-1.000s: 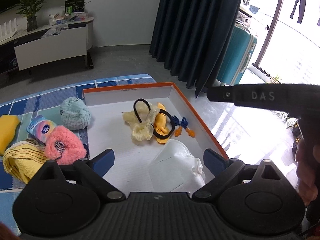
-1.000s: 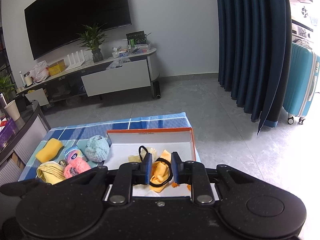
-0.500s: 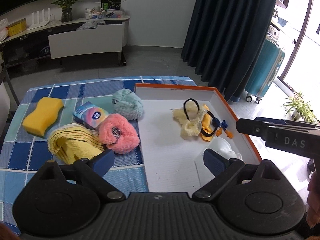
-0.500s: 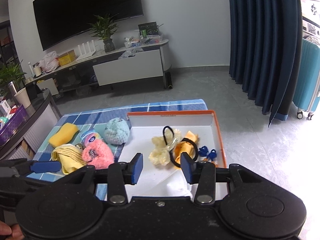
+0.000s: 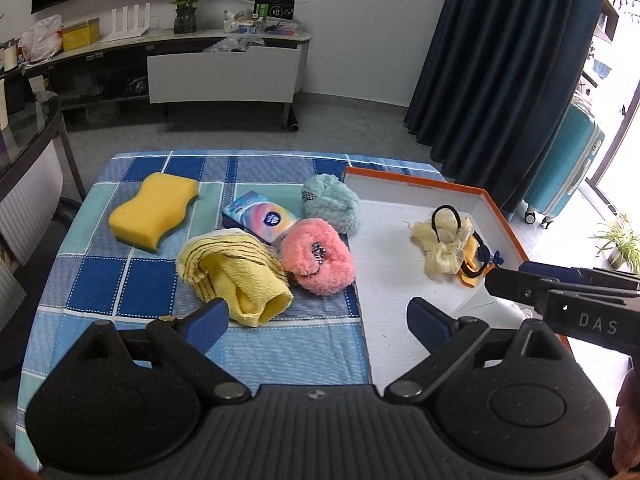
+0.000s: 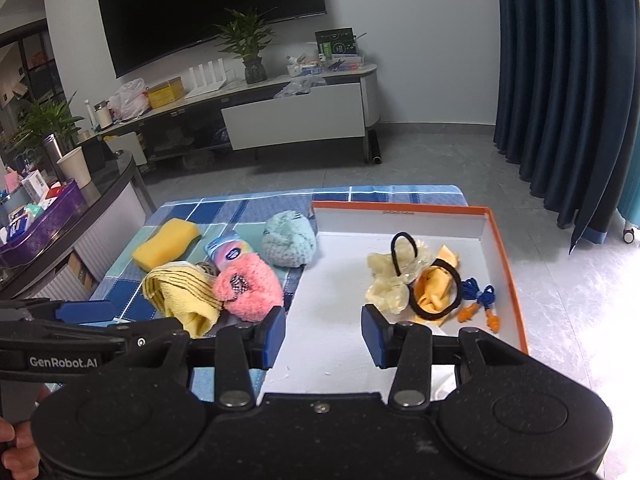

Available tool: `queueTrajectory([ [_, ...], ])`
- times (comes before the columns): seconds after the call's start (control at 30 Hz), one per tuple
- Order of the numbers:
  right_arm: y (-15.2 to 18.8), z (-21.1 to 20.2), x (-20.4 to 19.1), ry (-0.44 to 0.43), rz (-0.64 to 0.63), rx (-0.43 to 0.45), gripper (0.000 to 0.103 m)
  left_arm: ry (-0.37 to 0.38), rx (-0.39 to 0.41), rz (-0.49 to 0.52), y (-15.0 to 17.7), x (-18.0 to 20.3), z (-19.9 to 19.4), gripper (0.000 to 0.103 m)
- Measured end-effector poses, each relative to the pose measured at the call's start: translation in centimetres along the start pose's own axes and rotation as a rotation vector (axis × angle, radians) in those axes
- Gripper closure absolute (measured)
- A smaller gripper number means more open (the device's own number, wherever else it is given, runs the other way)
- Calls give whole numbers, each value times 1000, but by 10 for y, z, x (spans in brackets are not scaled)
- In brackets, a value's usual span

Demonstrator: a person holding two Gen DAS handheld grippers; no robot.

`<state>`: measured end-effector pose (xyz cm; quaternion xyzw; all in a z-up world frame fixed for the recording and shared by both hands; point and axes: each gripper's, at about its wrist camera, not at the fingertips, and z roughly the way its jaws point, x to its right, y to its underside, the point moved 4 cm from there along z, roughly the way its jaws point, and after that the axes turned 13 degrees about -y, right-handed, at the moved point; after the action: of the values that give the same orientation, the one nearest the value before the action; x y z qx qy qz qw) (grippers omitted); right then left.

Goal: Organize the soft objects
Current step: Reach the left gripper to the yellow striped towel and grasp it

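Note:
A white tray with an orange rim [image 5: 416, 186] sits on the right of a blue checked cloth [image 5: 120, 288]. In it lie a cream scrunchie [image 6: 386, 286], a black hair tie [image 6: 436, 308], an orange cloth [image 6: 434, 292], blue-and-orange earplugs [image 6: 480, 300] and a white mask [image 5: 476, 306], partly hidden. On the cloth lie a pink fluffy piece [image 5: 320, 256], a teal one [image 5: 330, 204], a yellow towel [image 5: 236, 276], a tissue pack [image 5: 260, 216] and a yellow sponge [image 5: 152, 210]. My left gripper [image 5: 318, 316] is open near the towel and holds nothing. My right gripper [image 6: 324, 332] hangs over the tray's near left edge. Its jaws are opening with nothing between them.
A dark glass side table [image 6: 80, 216] with boxes and a paper cup stands to the left. Behind are a TV stand [image 6: 280, 116], a plant and dark curtains [image 6: 560, 80]. Bare grey floor lies beyond the table's far and right edges.
The left gripper swung left, from over the tray toward the towel and pink piece. The right gripper's jaws spread from nearly shut to well apart as it moved closer to the tray.

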<state>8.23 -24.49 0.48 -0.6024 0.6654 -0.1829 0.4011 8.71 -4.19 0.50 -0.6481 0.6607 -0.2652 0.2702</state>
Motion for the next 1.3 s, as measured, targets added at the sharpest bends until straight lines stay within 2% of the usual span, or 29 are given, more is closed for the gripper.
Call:
queueTrajectory([
  [0.87, 6, 31, -30, -57, -41, -71, 46, -55, -44, -70, 5, -41, 17, 5],
  [1.3, 8, 44, -35, -71, -46, -93, 45, -75, -59, -76, 5, -49, 25, 4],
])
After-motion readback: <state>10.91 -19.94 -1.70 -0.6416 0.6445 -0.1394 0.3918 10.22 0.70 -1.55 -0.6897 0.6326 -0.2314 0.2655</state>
